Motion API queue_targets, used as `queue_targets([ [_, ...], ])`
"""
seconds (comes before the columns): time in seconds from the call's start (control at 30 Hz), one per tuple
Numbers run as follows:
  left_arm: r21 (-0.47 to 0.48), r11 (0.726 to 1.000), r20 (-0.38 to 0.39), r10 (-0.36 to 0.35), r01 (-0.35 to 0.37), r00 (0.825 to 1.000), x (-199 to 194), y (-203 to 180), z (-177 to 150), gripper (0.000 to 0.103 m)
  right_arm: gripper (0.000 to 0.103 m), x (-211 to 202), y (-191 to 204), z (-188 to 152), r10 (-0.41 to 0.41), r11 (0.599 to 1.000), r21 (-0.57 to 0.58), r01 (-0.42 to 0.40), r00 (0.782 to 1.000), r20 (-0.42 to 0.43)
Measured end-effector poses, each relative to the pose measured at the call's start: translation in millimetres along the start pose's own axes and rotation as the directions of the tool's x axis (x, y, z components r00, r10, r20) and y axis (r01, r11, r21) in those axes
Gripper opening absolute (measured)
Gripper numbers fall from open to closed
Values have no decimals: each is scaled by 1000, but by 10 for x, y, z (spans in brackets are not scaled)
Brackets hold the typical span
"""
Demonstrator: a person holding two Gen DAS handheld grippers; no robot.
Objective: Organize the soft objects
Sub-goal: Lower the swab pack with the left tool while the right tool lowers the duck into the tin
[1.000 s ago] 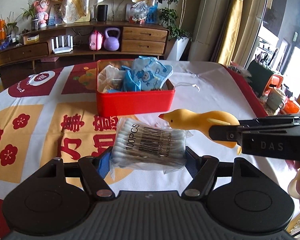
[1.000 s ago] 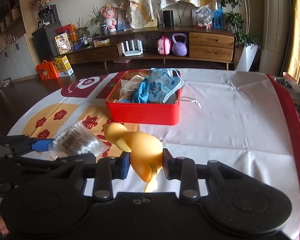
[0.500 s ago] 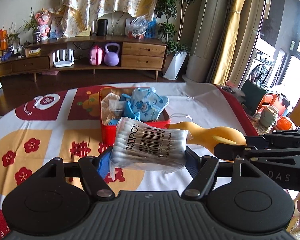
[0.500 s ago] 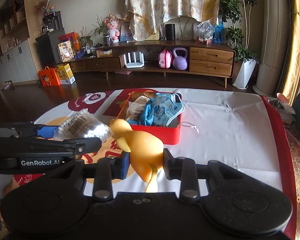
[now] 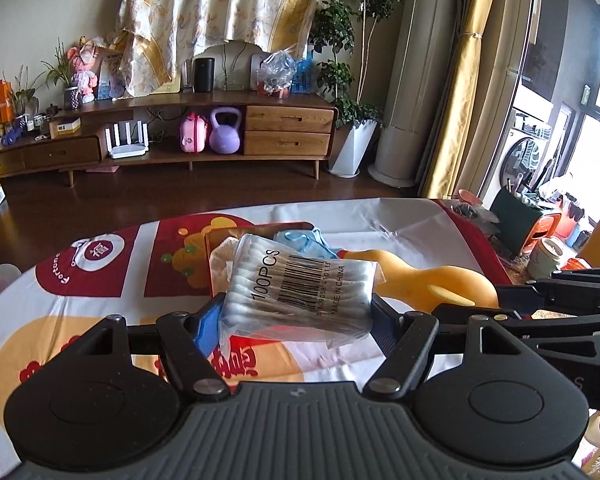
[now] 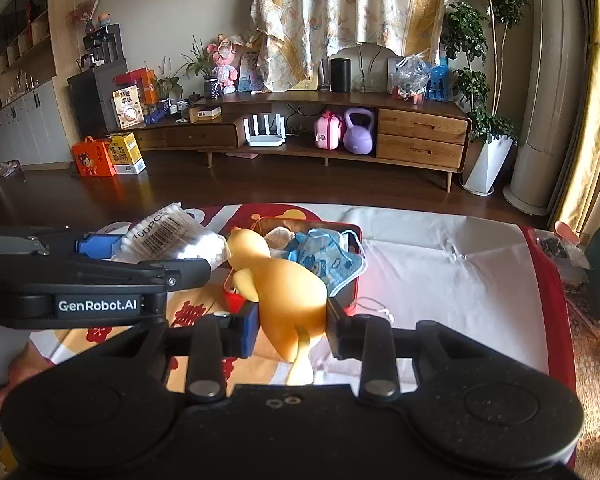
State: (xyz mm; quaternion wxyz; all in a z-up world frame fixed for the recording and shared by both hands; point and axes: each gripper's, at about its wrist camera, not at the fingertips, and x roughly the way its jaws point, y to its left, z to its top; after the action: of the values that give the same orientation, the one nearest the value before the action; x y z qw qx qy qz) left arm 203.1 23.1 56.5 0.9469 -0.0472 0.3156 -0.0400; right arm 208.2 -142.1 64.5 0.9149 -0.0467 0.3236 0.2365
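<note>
My left gripper (image 5: 298,312) is shut on a clear bag of cotton swabs (image 5: 300,286) marked 100PCS and holds it in the air above the table. My right gripper (image 6: 292,328) is shut on a yellow rubber duck (image 6: 284,284), also lifted. The duck (image 5: 428,284) and the swab bag (image 6: 168,240) each show in the other wrist view, side by side. Just beyond them sits a red tin box (image 6: 350,236) holding a blue patterned pouch (image 6: 324,264) and other soft things. Both held items hide much of the box (image 5: 252,232).
The round table has a red, yellow and white cloth (image 6: 440,272). Past the table's far edge is dark floor and a wooden TV cabinet (image 6: 420,136). Cups and bins (image 5: 544,256) stand off the table's right side.
Both grippers have risen and moved toward the red box with their loads still held. The box now sits lower in both views and is partly hidden behind the swab bag and duck.
</note>
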Motion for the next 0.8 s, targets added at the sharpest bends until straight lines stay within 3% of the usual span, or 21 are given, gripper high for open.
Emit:
queue_targets([
  [0.5, -26, 998, -45, 52, -54, 998, 887, 285, 285, 73, 32, 926, -313, 86, -32, 998, 52, 34, 999, -43],
  [0.8, -27, 996, -71, 88, -90, 994, 1526, 406, 389, 73, 32, 1407, -368, 31, -28, 999, 19, 29, 998, -52],
])
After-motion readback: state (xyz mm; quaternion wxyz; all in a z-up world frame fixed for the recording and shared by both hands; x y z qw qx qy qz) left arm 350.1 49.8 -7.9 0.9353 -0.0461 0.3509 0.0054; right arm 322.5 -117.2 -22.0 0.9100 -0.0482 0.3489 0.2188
